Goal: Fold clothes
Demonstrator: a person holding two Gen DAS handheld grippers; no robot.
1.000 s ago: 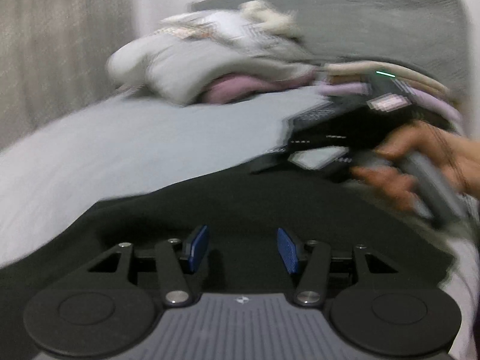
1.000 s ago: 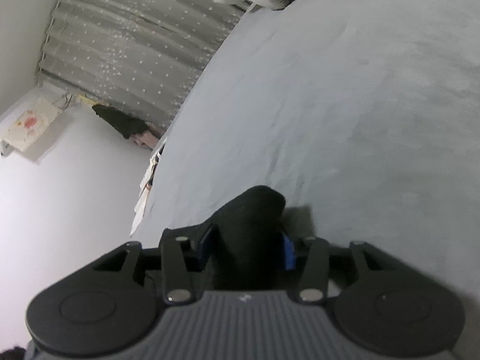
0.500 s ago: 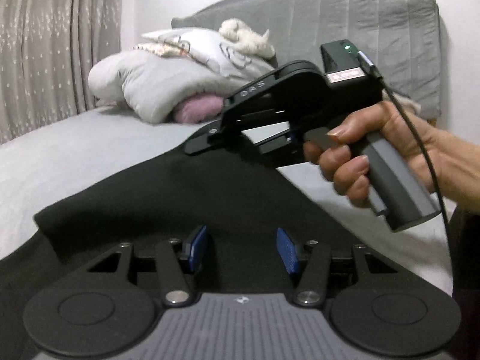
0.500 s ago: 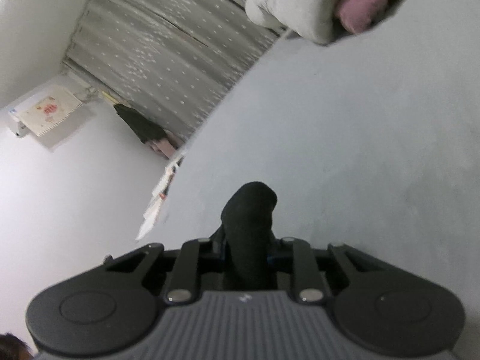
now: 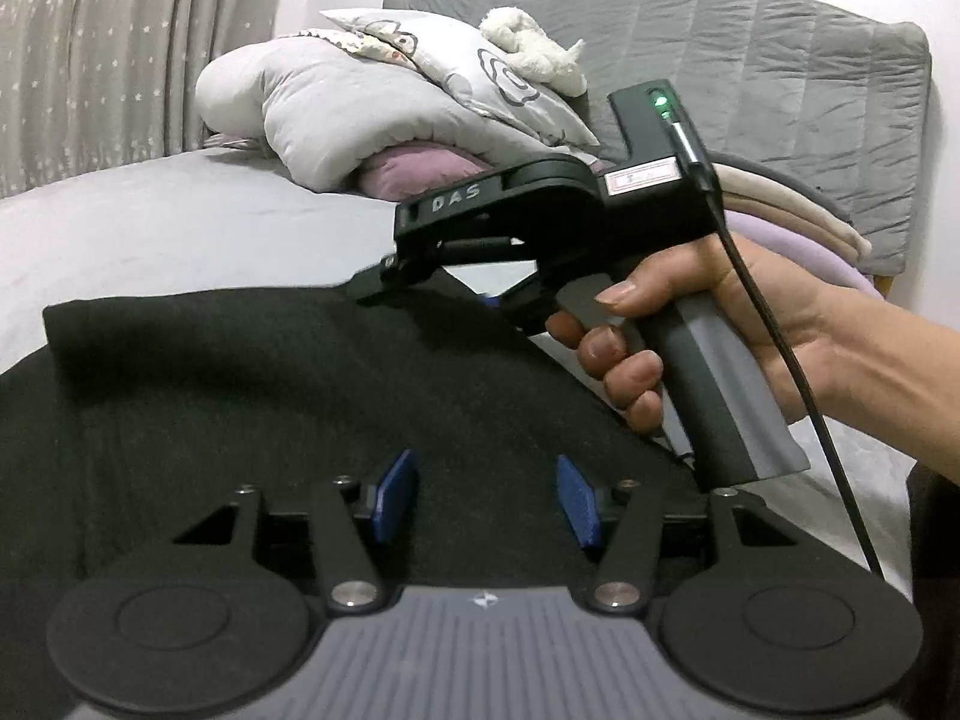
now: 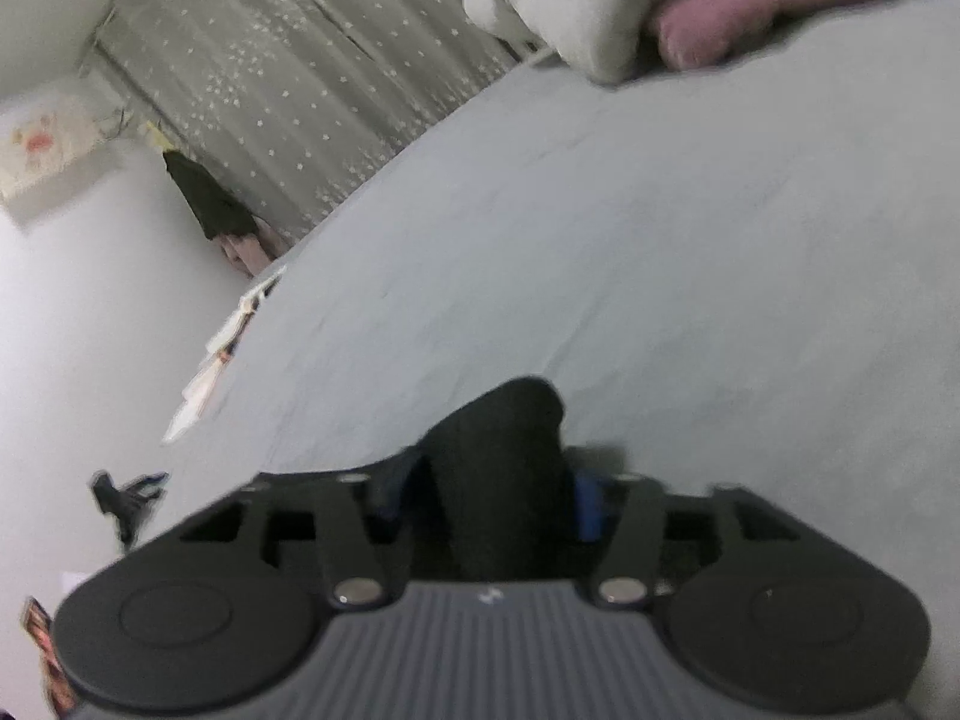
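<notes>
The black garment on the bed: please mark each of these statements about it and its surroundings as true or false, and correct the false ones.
1. The black garment lies on a grey bed sheet. True.
2. The left hand-held gripper is clamped on a white towel. False: its blue pads stand apart above the black garment, holding nothing.
3. A fold of black cloth sits between the fingers of the right hand-held gripper. True; its jaws are opening.
4. A pink pillow lies on top of the grey duvet. False: the pillow is under the duvet.
5. A green light glows on the right hand-held gripper. True.
</notes>
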